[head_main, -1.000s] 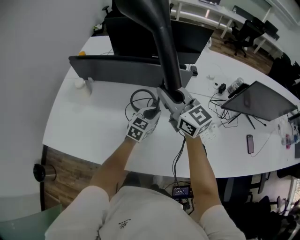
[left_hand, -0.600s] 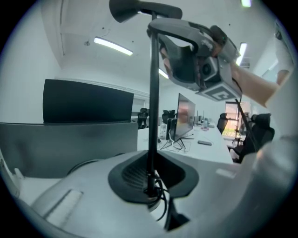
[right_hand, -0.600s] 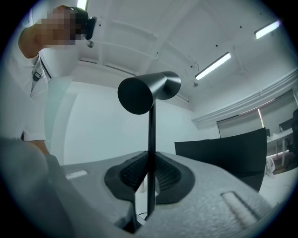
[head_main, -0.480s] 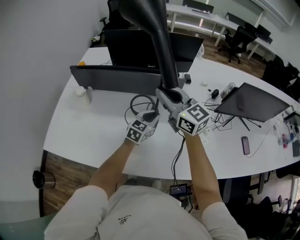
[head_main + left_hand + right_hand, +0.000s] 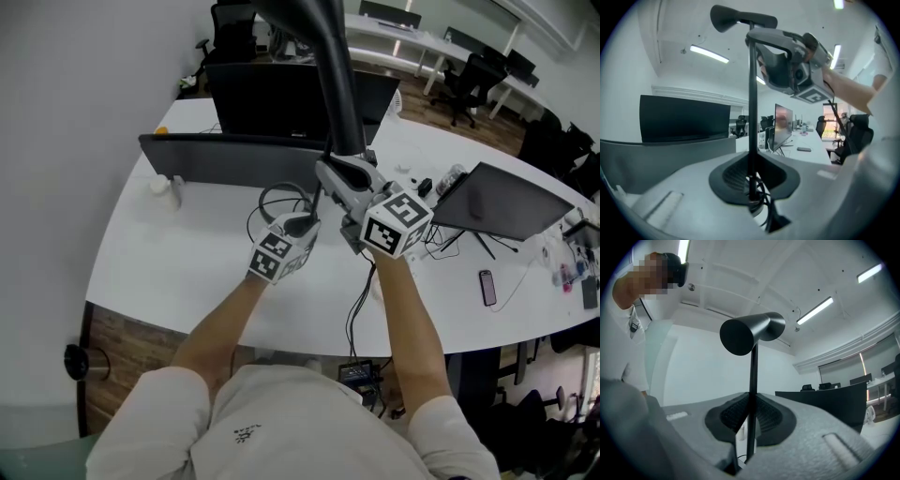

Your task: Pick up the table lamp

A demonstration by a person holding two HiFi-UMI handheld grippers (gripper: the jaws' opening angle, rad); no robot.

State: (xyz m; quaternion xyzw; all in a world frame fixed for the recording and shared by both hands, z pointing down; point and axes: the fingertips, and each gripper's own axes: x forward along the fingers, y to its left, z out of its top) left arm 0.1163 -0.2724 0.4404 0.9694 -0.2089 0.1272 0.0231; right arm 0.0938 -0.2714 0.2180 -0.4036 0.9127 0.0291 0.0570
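Note:
The table lamp is black, with a thin pole [image 5: 752,93] and a cone-shaped shade [image 5: 750,333]. In the head view the shade [image 5: 323,56] looms large near the camera. Both grippers are shut on the pole. My left gripper [image 5: 305,223] holds it low down, its pads [image 5: 733,176] pressed on either side. My right gripper [image 5: 337,178] clamps the pole [image 5: 753,394] higher up and shows above in the left gripper view as the right gripper [image 5: 797,61]. A loop of black cable [image 5: 761,201] hangs by the pole's foot. The lamp's base is hidden.
The white desk [image 5: 178,262] carries a dark monitor [image 5: 234,159] with a second screen [image 5: 272,98] behind it. To the right are a laptop on a stand [image 5: 511,202], a phone [image 5: 486,287] and loose cables [image 5: 441,239]. A small white object [image 5: 159,185] sits at the left.
Both grippers have risen together with the lamp, and the shade has come closer to the head camera. The grips on the pole look the same.

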